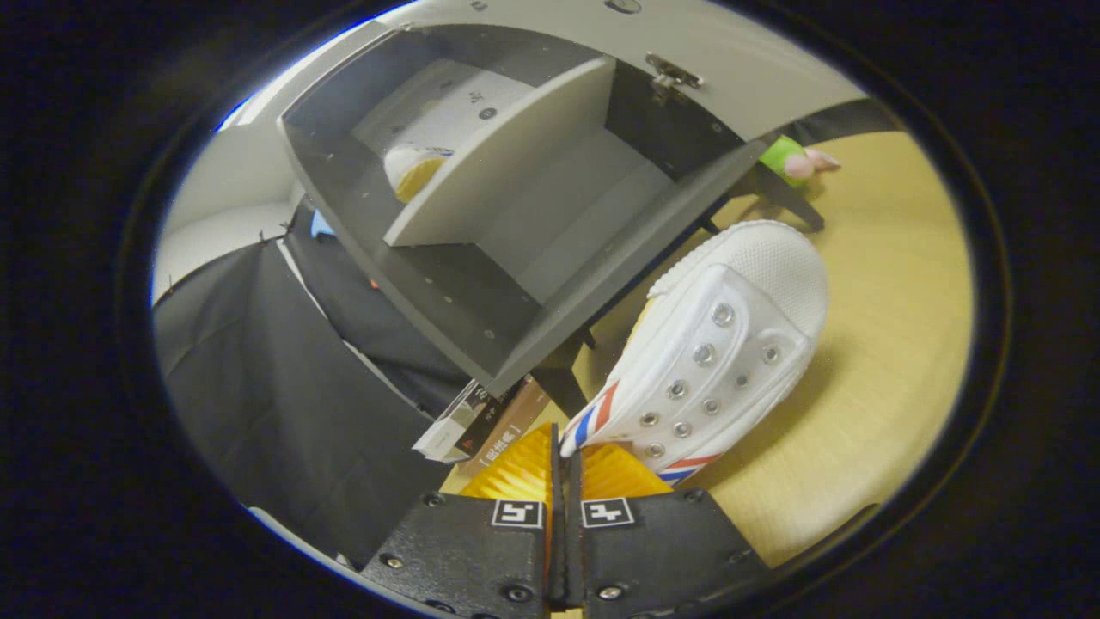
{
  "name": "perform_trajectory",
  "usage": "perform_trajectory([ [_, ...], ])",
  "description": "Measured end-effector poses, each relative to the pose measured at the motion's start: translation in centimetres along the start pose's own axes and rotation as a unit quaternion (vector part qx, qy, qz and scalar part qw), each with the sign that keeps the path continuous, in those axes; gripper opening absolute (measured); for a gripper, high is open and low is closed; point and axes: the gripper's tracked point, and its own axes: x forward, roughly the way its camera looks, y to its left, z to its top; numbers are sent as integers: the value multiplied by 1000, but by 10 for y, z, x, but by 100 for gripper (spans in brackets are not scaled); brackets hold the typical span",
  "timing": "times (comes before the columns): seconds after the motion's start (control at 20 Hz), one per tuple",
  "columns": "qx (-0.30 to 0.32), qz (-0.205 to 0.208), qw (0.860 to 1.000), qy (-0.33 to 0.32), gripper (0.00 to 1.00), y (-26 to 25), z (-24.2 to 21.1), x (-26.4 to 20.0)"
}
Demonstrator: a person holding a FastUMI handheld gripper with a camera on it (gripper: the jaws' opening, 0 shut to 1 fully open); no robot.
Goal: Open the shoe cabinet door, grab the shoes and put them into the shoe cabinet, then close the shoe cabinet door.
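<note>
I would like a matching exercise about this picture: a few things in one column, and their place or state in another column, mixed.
Things:
1. white sneaker
2. second shoe
3. cabinet door
4. green toy

Place or state:
A. swung open
B. inside the shoe cabinet, behind the shelf
C. pinched at its heel edge by the gripper
D. on the wooden table, beyond the sneaker

Pairs: 1-C, 2-B, 3-A, 4-D

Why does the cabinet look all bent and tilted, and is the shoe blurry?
Gripper view: the fisheye lens curves the cabinet and the wooden floor; the white shoe is sharp, its eyelets clear, casting a soft shadow on the floor; the claw is shut on the shoe's edge; the other shoe inside sits in dimmer light.
</note>
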Motion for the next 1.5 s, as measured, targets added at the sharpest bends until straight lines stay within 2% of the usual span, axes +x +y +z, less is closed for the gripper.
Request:
perform_trajectory([
  [0.1,-57,3,998,-29,3,8,14,-23],
  [0.25,-150,7,987,-54,3,26,52,-49],
  [0.5,-296,24,950,-97,3,90,152,-75],
  [0.75,-399,21,911,-104,4,142,244,-68],
  [0.9,-468,-21,880,-74,4,148,303,-49],
  [1.1,-558,-81,825,30,4,127,344,-12],
  [1.2,-577,-104,806,79,4,109,353,11],
  [1.3,-574,-110,804,112,3,99,358,33],
  [1.4,-554,-100,818,123,4,98,362,46],
  [1.5,-544,-104,822,134,4,96,372,53],
])
